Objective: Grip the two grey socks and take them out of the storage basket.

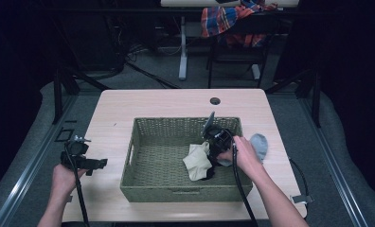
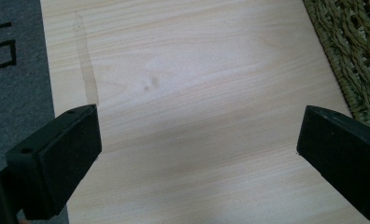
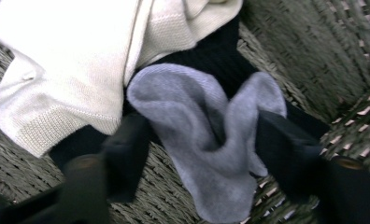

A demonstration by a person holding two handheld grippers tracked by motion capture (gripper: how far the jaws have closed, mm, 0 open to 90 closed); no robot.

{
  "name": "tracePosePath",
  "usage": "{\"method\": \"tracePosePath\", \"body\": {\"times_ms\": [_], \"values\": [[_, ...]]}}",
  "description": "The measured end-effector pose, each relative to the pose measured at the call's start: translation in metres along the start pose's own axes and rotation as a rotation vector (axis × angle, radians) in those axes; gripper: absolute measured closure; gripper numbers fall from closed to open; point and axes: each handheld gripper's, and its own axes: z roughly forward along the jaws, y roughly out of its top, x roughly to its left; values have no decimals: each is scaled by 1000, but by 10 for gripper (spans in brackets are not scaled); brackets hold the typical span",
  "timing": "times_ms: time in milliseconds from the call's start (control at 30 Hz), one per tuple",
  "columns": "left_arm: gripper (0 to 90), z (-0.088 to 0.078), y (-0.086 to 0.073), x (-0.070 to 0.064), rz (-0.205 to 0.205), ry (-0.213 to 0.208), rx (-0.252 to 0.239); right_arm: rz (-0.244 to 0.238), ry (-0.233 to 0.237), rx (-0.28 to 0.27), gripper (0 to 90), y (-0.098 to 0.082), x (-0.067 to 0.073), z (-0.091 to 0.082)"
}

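Note:
A woven basket point(image 1: 150, 187) stands in the middle of the wooden table. Inside it lie a cream sock point(image 1: 197, 161) point(image 3: 66, 70), a black sock point(image 1: 209, 173) point(image 3: 211, 51) and a grey sock point(image 3: 197, 140). My right gripper point(image 1: 215, 150) point(image 3: 202, 154) reaches down into the basket's right half, its jaws pressed against both sides of the bunched grey sock. My left gripper point(image 1: 98, 164) point(image 2: 199, 154) rests low over bare table left of the basket, jaws wide open with nothing between them.
A second grey sock point(image 1: 260, 144) lies on the table just right of the basket. The basket's woven wall point(image 2: 356, 51) is close to the left gripper's right jaw. A cable hole point(image 1: 215, 100) sits near the table's far edge. A chair with plaid cloth point(image 1: 230, 21) stands beyond.

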Motion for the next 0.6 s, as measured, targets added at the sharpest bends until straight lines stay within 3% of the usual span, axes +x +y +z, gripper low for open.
{"method": "tracePosePath", "body": {"times_ms": [67,167,200,267,300,400,433,600], "values": [[2,1,0,0,0,2,-1,-23,-14,29,571,2,-1,0],[2,1,0,0,-1,1,4,-29,-11,32,714,2,-2,-2],[2,1,0,0,-2,0,5,-24,11,15,770,-1,-5,-4],[2,1,0,0,-8,3,7,3,26,12,784,-2,-6,-5],[2,2,-1,1,-10,6,11,-11,27,23,787,-3,-8,-8],[2,3,-2,3,-17,14,20,-5,36,8,787,-6,-12,-16],[2,3,-2,3,-17,16,21,6,45,-20,785,-8,-14,-22],[2,1,-1,-2,3,17,16,16,54,-37,786,-15,-20,-35]]}}
